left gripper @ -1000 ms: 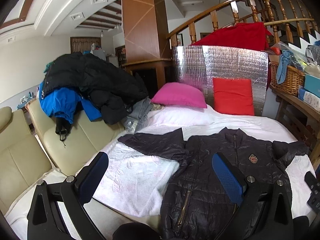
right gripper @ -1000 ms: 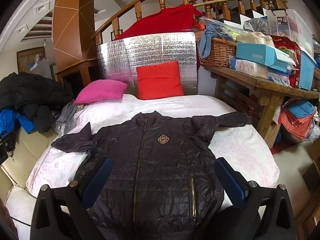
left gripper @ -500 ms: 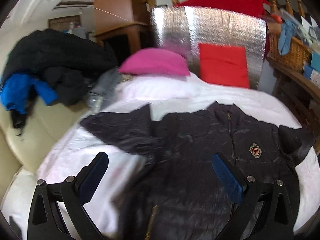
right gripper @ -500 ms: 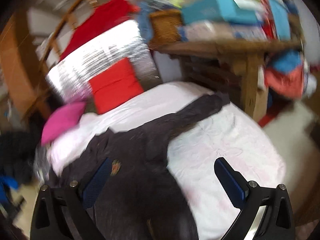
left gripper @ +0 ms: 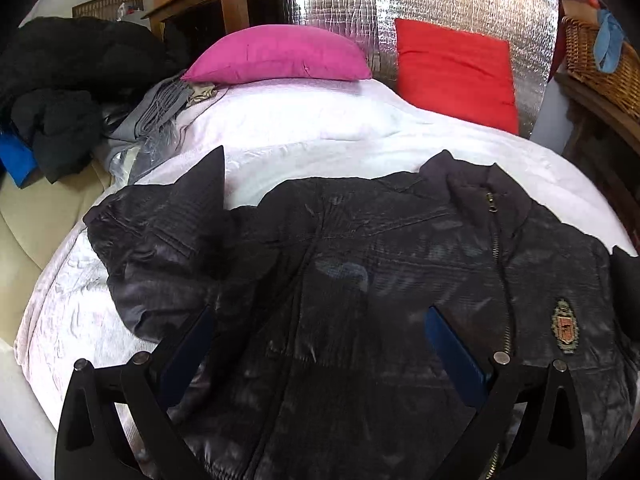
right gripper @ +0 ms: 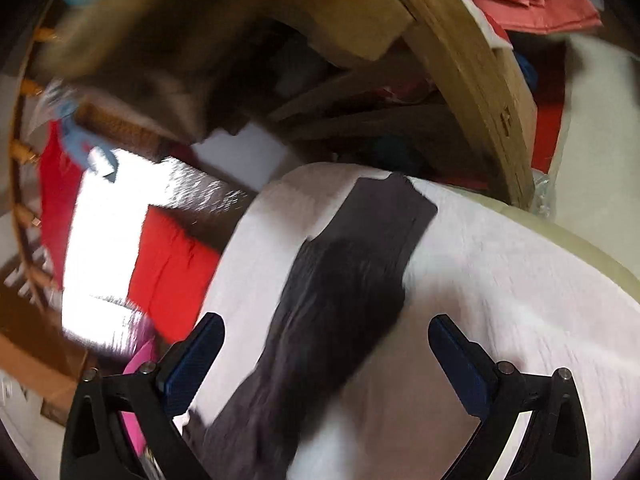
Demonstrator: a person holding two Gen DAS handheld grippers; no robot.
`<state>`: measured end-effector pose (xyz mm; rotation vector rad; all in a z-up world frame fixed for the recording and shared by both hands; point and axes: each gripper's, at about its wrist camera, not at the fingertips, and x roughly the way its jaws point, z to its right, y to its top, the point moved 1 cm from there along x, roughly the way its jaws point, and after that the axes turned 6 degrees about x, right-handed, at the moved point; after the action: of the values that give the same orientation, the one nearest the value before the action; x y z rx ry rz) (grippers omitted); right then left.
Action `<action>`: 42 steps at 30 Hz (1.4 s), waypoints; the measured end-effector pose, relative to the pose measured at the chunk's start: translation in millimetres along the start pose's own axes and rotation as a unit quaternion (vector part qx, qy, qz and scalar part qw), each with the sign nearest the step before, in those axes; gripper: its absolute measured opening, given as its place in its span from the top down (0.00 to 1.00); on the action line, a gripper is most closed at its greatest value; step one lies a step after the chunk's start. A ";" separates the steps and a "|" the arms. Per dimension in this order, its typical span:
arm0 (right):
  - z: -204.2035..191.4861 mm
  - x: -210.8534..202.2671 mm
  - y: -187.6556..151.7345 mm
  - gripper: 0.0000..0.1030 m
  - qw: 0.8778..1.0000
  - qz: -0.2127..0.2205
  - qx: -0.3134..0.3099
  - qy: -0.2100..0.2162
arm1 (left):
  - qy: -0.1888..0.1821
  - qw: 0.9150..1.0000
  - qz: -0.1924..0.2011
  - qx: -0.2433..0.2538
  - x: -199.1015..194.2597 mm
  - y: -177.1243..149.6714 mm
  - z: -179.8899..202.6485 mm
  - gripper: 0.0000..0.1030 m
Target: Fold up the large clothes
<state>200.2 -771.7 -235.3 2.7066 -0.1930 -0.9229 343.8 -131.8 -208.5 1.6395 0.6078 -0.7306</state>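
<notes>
Two pairs of tongs hang above a black quilted jacket [left gripper: 360,280] that lies front-up on a white bed cover [left gripper: 320,128]. The left tongs [left gripper: 320,344] are spread wide with nothing between the blue pads [left gripper: 456,356], held over the jacket's chest, just to the side of its brass zip [left gripper: 502,272] and the embroidered crest [left gripper: 565,328]. One sleeve [left gripper: 160,232] lies crumpled out toward the bed's edge, its cuff end poking up in a dark point. At the head of the bed sit a pink cushion [left gripper: 280,56] and a red cushion [left gripper: 456,68] against a silver foil panel [left gripper: 440,4]; a heap of dark clothes [left gripper: 72,80] is piled beside the bed, and a wicker basket [left gripper: 600,64] stands at the far side. The right tongs [right gripper: 326,344] are likewise wide apart and hold nothing, tilted over the jacket's other sleeve [right gripper: 352,280], which stretches flat across the cover toward the bed's edge beneath a wooden table [right gripper: 460,80]. That view is blurred, so finer detail cannot be told; the red cushion [right gripper: 172,268] shows beside the sleeve.
</notes>
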 end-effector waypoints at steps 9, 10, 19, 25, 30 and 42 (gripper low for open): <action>-13.3 54.3 9.3 0.76 0.996 0.021 -0.012 -0.084 | 0.025 1.000 0.012 0.004 4.6 6.8 -6.0 0.00; -22.2 46.7 3.9 0.77 0.996 0.031 -0.026 -0.073 | 0.027 1.000 0.015 0.002 3.3 7.2 -8.1 0.00; -166.5 -47.6 -103.3 0.77 0.983 0.021 -0.140 0.117 | 0.061 0.997 0.042 -0.035 -18.3 2.5 -50.8 0.00; -248.5 -63.2 -238.1 0.77 0.964 -0.052 -0.190 0.180 | 0.059 0.995 0.044 -0.073 -25.5 -0.7 -95.0 0.00; -268.1 -33.6 -359.7 0.74 0.948 -0.128 -0.216 0.198 | 0.072 0.989 0.060 -0.117 -37.9 -6.9 -137.9 0.00; -256.9 7.7 -518.2 0.05 0.888 -0.310 -0.276 0.196 | 0.050 0.984 0.045 -0.163 -34.2 -15.3 -176.0 0.00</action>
<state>383.6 -224.2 -200.0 2.3336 0.9210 -0.4277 333.7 44.1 -171.5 1.3951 0.6814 -0.4560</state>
